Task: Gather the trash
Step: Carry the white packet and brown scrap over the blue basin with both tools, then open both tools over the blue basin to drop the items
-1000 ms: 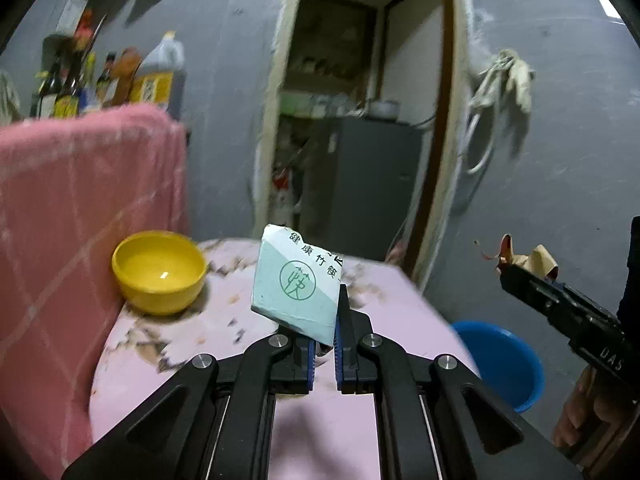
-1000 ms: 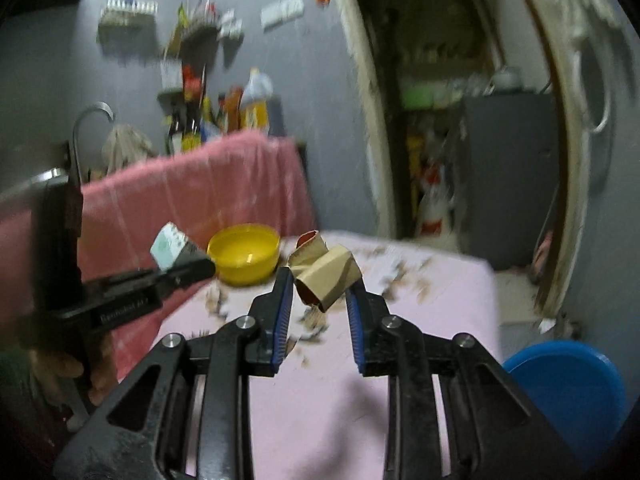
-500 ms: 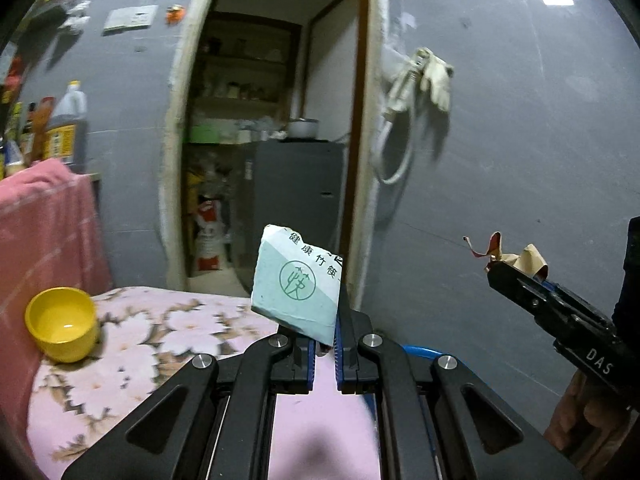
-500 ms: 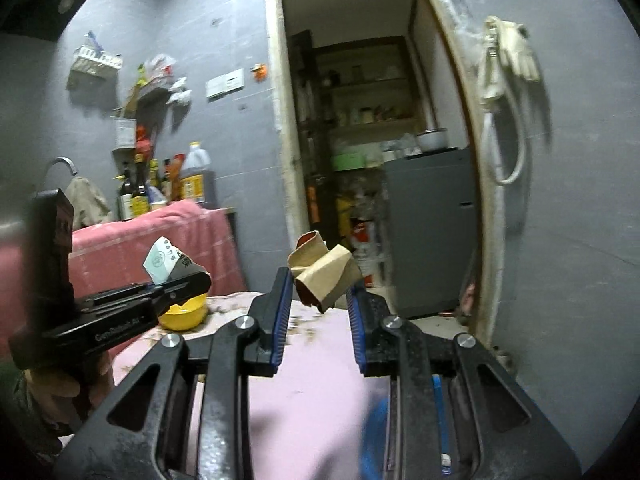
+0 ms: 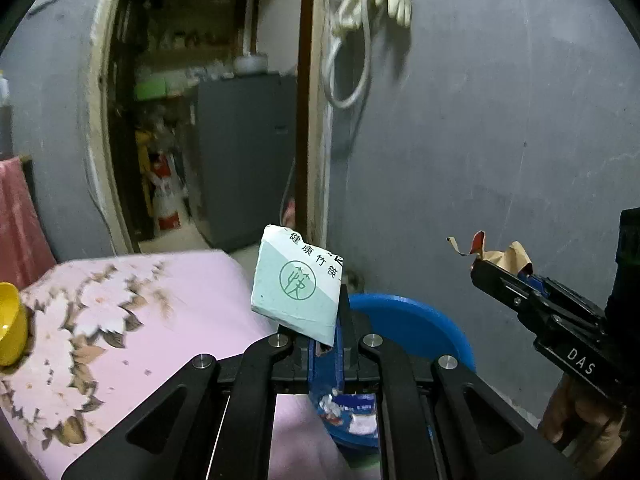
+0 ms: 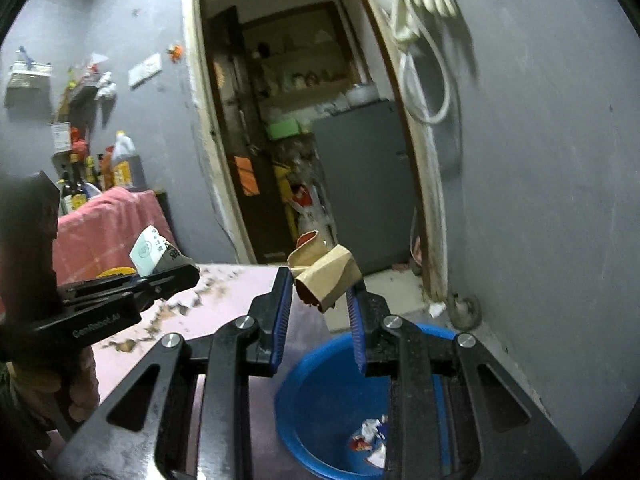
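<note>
My left gripper (image 5: 329, 312) is shut on a pale green paper wrapper (image 5: 294, 280) with printed characters, held above the table edge near the blue bin (image 5: 416, 332). It also shows in the right wrist view (image 6: 188, 270), with the wrapper (image 6: 148, 251) in it. My right gripper (image 6: 320, 300) is shut on a crumpled brown paper scrap (image 6: 324, 274), held above the blue bin (image 6: 320, 396). The bin holds some wrappers (image 6: 370, 440). The right gripper also shows in the left wrist view (image 5: 480, 268), with the brown scrap (image 5: 508, 258).
A pink flowered table (image 5: 140, 312) lies to the left, with a yellow bowl (image 5: 10, 330) at its far left. The grey wall (image 5: 480, 140) stands right behind the bin. An open doorway (image 6: 304, 140) leads to a cluttered room. Bottles (image 6: 120, 160) stand behind a pink cloth.
Both grippers have swung right, away from the table and yellow bowl, to the blue bin, which now lies under them. Both still hold their scraps.
</note>
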